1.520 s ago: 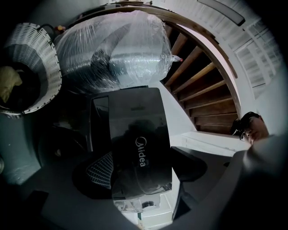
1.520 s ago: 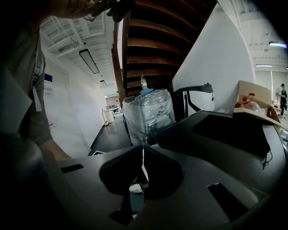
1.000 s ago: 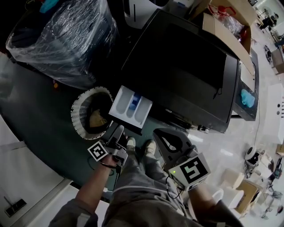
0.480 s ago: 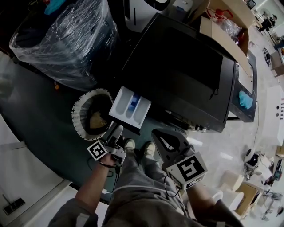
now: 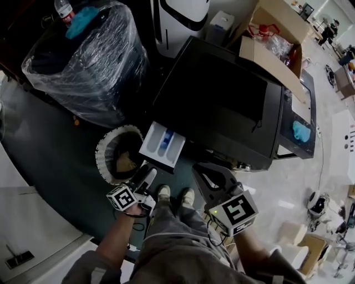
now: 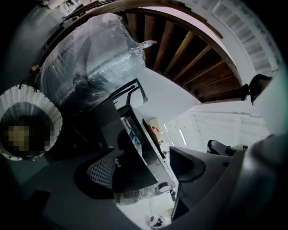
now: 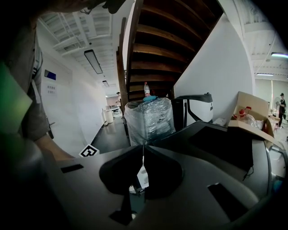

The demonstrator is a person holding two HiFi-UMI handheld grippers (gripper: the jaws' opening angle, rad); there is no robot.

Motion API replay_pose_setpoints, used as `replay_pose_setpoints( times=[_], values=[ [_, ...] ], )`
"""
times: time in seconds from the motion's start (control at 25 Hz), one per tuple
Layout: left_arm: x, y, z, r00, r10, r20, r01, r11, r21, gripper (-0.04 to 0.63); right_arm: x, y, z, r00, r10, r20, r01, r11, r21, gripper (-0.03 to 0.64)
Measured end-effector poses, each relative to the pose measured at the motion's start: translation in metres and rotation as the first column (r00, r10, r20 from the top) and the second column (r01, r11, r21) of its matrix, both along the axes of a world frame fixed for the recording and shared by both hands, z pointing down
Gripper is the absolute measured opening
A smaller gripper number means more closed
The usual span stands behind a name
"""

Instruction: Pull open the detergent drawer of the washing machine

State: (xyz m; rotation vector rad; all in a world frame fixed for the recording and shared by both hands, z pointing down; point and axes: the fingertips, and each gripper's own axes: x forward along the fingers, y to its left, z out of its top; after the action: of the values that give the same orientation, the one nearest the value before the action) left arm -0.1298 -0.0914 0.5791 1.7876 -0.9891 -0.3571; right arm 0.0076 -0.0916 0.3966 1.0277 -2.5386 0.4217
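The black washing machine [image 5: 222, 105] fills the middle of the head view. Its white detergent drawer [image 5: 162, 145] stands pulled out at the front left corner, with a blue insert showing inside. My left gripper [image 5: 145, 173] sits just below the drawer's front, apart from it. In the left gripper view the left gripper [image 6: 141, 166] is open, with only the machine seen between its jaws. My right gripper [image 5: 213, 175] hovers before the machine's front, to the right of the drawer. In the right gripper view the right gripper [image 7: 143, 152] is shut, tips touching, holding nothing.
A plastic-wrapped bundle [image 5: 83, 61] with a bottle [image 5: 64, 10] on top stands left of the machine. A white-rimmed round basket [image 5: 113, 152] sits beside the drawer. A cardboard box [image 5: 272, 39] lies behind the machine. The person's shoes [image 5: 163, 193] are below the drawer.
The head view has tilted, showing more of the room behind the machine. The drawer stays pulled out and both grippers stay close before it.
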Motion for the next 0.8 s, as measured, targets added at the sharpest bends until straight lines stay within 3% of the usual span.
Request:
replay_pose_setpoints(
  times=[0.16, 0.36, 0.64, 0.8],
  values=[
    [-0.008, -0.007, -0.022, 0.993, -0.028, 0.117, 0.021, 0.998, 0.061, 0.262, 0.013, -0.001, -0.014, 1.000, 0.003, -0.020, -0.002, 1.000, 0.026, 0.034],
    [-0.011, -0.024, -0.071, 0.964, -0.028, 0.263, -0.020, 0.984, 0.177, 0.197, 0.025, -0.007, -0.042, 0.999, 0.032, -0.002, -0.031, 0.997, 0.070, 0.034],
    [-0.006, -0.045, -0.156, 0.900, -0.043, 0.434, -0.144, 0.911, 0.387, 0.120, 0.036, -0.016, -0.083, 0.998, 0.061, 0.034, -0.066, 0.987, 0.146, 0.034],
    [0.001, -0.052, -0.197, 0.857, -0.057, 0.513, -0.193, 0.886, 0.421, 0.073, 0.045, -0.019, -0.105, 0.995, 0.083, 0.047, -0.090, 0.978, 0.187, 0.034]
  ],
)
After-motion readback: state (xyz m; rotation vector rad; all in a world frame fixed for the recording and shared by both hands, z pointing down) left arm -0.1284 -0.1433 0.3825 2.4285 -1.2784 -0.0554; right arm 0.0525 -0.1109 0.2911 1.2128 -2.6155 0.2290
